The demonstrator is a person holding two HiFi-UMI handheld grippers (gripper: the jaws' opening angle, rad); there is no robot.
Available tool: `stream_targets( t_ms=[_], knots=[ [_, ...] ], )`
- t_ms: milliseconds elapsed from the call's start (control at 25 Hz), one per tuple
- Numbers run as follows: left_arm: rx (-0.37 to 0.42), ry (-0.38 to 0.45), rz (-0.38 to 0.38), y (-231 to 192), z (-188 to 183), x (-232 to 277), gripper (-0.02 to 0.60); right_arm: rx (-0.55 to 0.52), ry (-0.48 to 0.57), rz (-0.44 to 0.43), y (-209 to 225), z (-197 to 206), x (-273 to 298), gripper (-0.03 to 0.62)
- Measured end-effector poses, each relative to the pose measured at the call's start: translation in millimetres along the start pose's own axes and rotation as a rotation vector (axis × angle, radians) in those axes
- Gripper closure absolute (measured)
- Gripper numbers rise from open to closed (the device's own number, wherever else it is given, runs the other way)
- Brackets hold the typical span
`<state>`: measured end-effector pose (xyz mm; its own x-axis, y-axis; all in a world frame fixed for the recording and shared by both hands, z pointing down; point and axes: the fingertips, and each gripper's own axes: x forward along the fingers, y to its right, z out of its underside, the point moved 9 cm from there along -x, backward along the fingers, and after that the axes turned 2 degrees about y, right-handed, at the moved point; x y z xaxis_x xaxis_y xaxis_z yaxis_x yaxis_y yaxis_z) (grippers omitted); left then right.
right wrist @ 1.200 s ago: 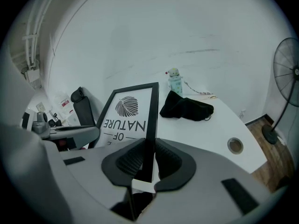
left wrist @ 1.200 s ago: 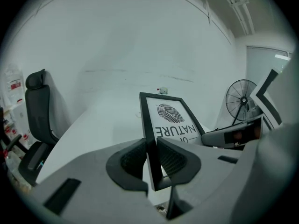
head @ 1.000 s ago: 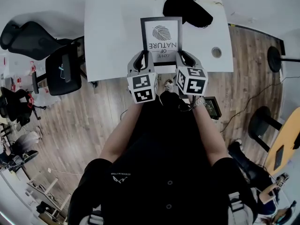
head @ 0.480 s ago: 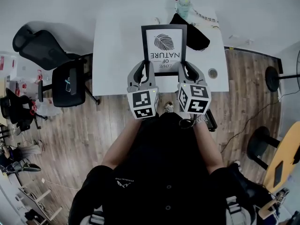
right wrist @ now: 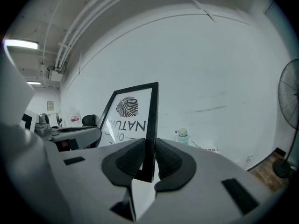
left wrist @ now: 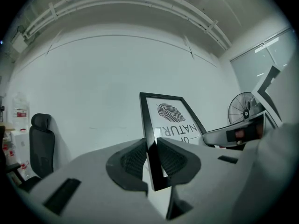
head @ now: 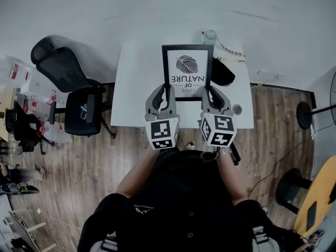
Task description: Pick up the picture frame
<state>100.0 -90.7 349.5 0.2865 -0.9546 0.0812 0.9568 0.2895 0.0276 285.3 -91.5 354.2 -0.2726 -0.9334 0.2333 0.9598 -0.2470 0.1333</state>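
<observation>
While both grippers clamp it, the picture frame hangs between them over the white tabletop, its face turned up at my head camera so the print reads upside down to me. It's a thin, flat rectangle with a narrow, square-edged black border around a white sheet. A dark leaf drawn in fine lines sits on the sheet beside black block lettering. My left gripper is closed on the near left corner, its ribbed black pads pressing either side of the border. My right gripper pinches the near right corner the same way, with its textured pads tight against the edge. Both gripper bodies are smooth, rounded grey, and each carries a cube of black-and-white square markers. A crumpled black bag lies on the tabletop just right of the frame. A black office chair stands at the left end on wood-plank floor
</observation>
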Motion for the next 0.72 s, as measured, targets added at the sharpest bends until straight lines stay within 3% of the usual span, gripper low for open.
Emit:
stream_targets(
  t_ms=[200,560,720],
  knots=[
    [0.014,0.05,-0.004,1.7,-15.9,-8.9,0.506,-0.028,0.066,-0.013,-3.5,-18.1,-13.1,0.528],
    [0.057,0.222,0.002,10.6,-65.2,-16.1,0.506,-0.073,0.199,-0.007,-3.2,-62.2,-29.4,0.528],
    [0.059,0.247,0.001,8.8,-73.2,-19.3,0.506,-0.093,0.23,-0.004,-7.5,-71.5,-33.0,0.528]
  ],
)
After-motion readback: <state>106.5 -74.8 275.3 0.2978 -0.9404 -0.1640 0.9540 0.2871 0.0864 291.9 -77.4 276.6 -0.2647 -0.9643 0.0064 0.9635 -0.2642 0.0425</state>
